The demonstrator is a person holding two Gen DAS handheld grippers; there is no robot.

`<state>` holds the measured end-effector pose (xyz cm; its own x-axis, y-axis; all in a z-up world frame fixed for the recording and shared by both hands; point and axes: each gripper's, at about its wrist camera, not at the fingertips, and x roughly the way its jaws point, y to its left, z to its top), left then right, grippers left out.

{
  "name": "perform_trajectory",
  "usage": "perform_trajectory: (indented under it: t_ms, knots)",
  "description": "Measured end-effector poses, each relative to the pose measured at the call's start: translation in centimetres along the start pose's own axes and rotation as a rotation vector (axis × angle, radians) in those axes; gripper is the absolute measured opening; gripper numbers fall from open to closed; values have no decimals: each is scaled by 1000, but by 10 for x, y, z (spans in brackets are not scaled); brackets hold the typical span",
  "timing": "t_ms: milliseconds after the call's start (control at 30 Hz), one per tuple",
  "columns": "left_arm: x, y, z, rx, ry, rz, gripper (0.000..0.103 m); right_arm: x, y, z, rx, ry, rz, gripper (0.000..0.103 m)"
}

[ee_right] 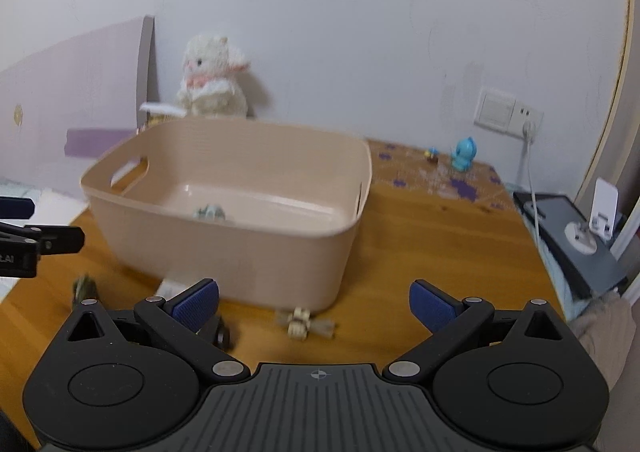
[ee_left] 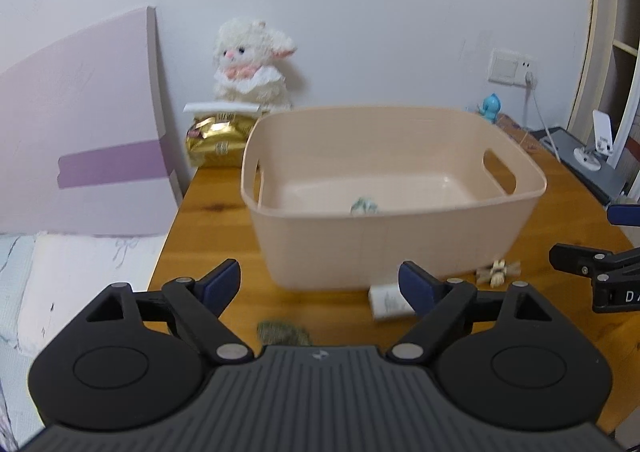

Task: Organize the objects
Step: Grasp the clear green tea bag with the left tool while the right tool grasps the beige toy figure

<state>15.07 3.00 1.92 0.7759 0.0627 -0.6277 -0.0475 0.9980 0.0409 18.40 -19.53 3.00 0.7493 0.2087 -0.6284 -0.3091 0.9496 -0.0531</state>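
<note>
A beige plastic basket (ee_left: 400, 248) (ee_right: 224, 252) stands on the wooden table, with one small pale green item (ee_left: 364, 207) (ee_right: 210, 212) on its floor. In front of it lie a small wooden toy figure (ee_left: 498, 272) (ee_right: 302, 324), a white packet (ee_left: 386, 302) (ee_right: 172, 286) and a green-grey fuzzy item (ee_left: 284, 332) (ee_right: 83, 288). My left gripper (ee_left: 320, 286) hovers open over the table before the basket, nothing between its fingers. My right gripper (ee_right: 314, 304) is open too, just above and behind the wooden figure.
A white plush sheep (ee_left: 250, 64) (ee_right: 212, 78) and a gold packet (ee_left: 216, 138) sit at the back left. A blue figurine (ee_left: 490, 108) (ee_right: 464, 156), a wall socket with cable (ee_right: 508, 112) and a dark device with a white stand (ee_right: 576, 240) are at the right. A bed (ee_left: 60, 284) lies left of the table.
</note>
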Motion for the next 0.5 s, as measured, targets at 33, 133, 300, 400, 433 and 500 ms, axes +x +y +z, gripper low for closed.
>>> perform_trajectory:
  t_ms: [33, 133, 300, 400, 433, 500]
  knots:
    - [0, 1, -5, -1, 8, 3, 87, 1, 2, -4, -5, 13, 0, 103]
    - [3, 4, -19, 1, 35, 21, 87, 7, 7, -15, -23, 53, -8, 103]
    - [18, 12, -38, -17, 105, 19, 87, 21, 11, -34, -36, 122, -21, 103]
    - [30, 15, -48, -22, 142, 20, 87, 34, 11, -44, -37, 161, -29, 103]
    - [34, 16, -51, -18, 154, 21, 87, 39, 11, -47, -35, 176, -31, 103]
    - [41, 16, -56, -11, 169, 24, 87, 49, 8, -51, -27, 199, -36, 103]
